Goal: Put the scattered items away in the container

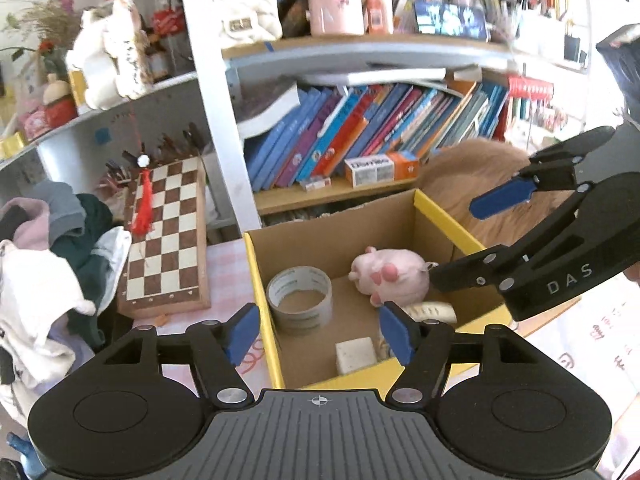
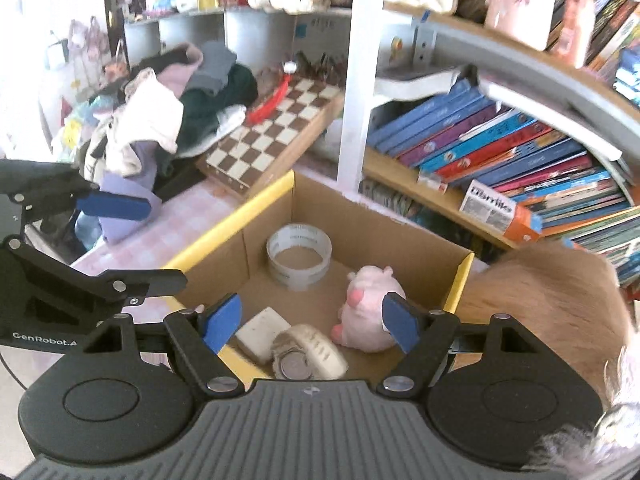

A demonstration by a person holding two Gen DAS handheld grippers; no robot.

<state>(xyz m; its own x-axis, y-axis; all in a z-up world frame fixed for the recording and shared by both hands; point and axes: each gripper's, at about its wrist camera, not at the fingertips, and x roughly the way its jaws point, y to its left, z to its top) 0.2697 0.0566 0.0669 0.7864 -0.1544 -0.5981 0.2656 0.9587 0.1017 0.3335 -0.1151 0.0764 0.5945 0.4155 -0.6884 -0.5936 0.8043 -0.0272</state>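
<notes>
**Four small things down in the box, both tongs wide and empty above it**

Gathered on the floor of the open cardboard box (image 2: 460,276): a roll of tape (image 2: 299,255) lying flat toward the far corner, a pink plush toy (image 2: 370,312) tipped on its side near the right wall, a wristwatch (image 2: 306,350) curled against the near wall, and a white block (image 2: 262,330) just beside the watch, toward the near left corner. Each apart from the tape, watch and block close together; plush touching or almost touching the watch band, hard to tell which. Placed so, probably, because dropped in from above with no packing order: low things flat, the soft toy rolled over where it landed. No loose item of that kind seen on the pink checked tabletop (image 2: 140,256) around the box, so the lay of things fits a tidy near or at its end. Chessboard (image 1: 168,236), heap of clothes (image 2: 160,120) and shelf of books (image 1: 360,136) standing by as room furniture rather than scatter, as far as can be judged.

Left tongs (image 1: 318,334) spread wide over the near rim, fingers astride the box edge, nothing between them. Right tongs (image 2: 310,322) likewise spread wide, hovering above watch and plush, gripping nothing, touching nothing visible.
</notes>
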